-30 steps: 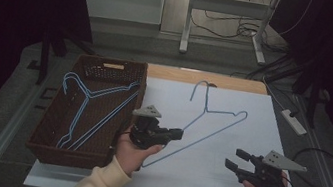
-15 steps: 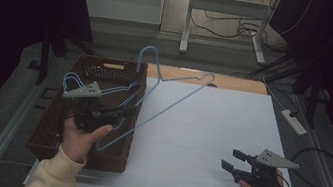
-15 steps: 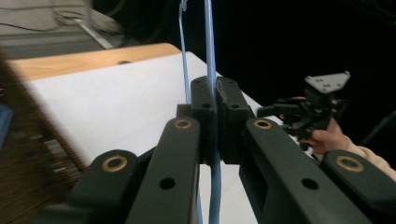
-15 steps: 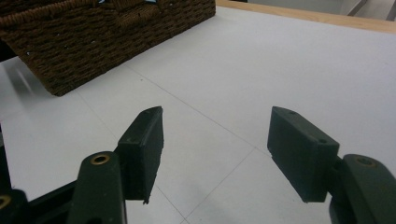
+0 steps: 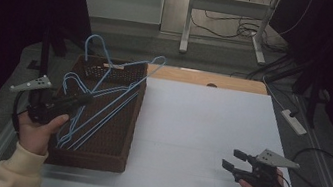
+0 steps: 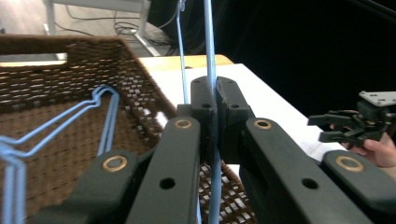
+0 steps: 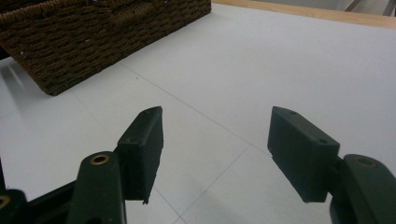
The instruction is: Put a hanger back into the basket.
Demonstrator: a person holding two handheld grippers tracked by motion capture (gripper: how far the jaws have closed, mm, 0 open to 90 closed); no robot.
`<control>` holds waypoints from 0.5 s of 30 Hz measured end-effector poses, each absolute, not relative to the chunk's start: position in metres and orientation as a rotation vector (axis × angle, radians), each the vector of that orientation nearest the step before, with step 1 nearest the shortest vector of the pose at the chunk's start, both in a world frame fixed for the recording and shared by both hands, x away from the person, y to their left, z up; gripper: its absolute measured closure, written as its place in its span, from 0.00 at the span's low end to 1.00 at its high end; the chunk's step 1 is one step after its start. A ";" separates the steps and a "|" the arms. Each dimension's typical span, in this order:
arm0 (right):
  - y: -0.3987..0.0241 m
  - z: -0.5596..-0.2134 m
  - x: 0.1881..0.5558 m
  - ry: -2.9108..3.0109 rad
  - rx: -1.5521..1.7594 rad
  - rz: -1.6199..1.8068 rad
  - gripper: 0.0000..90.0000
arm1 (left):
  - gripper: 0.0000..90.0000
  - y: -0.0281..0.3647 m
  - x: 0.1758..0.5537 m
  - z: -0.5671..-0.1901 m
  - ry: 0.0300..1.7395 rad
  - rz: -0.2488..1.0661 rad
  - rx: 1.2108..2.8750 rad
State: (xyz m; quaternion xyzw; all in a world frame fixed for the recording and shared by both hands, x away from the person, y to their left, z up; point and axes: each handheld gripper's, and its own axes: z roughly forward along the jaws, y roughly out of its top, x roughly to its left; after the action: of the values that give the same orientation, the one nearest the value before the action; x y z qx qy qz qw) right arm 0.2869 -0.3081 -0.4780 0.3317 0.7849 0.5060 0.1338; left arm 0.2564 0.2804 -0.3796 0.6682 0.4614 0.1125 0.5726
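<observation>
Left tool [image 5: 83, 99] clenched on blue wire hanger [image 5: 121, 79], we hold it over basket [image 5: 94, 155] at tabletop's [image 5: 199, 129] left edge; other hangers [image 5: 71, 89] already inside. Release remains. Right tool [image 5: 232, 160] released, near front right corner.

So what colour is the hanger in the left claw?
Light blue wire hanger, clearest in the left gripper view.

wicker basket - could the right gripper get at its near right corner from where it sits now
Probably yes. The right gripper hovers open and holds nothing, and only bare white table top lies between it and the wicker basket. The left gripper, shut on a blue wire hanger, sits over the basket's far side.
</observation>
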 end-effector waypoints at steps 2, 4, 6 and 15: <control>-0.308 -0.479 0.287 2.279 0.963 1.462 0.41 | 0.96 0.288 0.257 -0.383 1.106 0.271 1.565; -0.307 -0.479 0.288 2.285 0.965 1.458 0.41 | 0.96 0.293 0.257 -0.385 1.119 0.285 1.569; -0.307 -0.480 0.288 2.288 0.964 1.455 0.41 | 0.96 0.299 0.258 -0.388 1.138 0.288 1.573; -0.305 -0.481 0.289 2.299 0.966 1.438 0.41 | 0.96 0.312 0.267 -0.402 1.215 0.289 1.615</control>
State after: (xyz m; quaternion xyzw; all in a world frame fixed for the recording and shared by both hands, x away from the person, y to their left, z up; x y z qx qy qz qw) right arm 0.2889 -0.3048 -0.4810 0.3325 0.7917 0.4954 0.1311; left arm 0.2673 0.3121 -0.4022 0.6742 0.5076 0.1205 0.5227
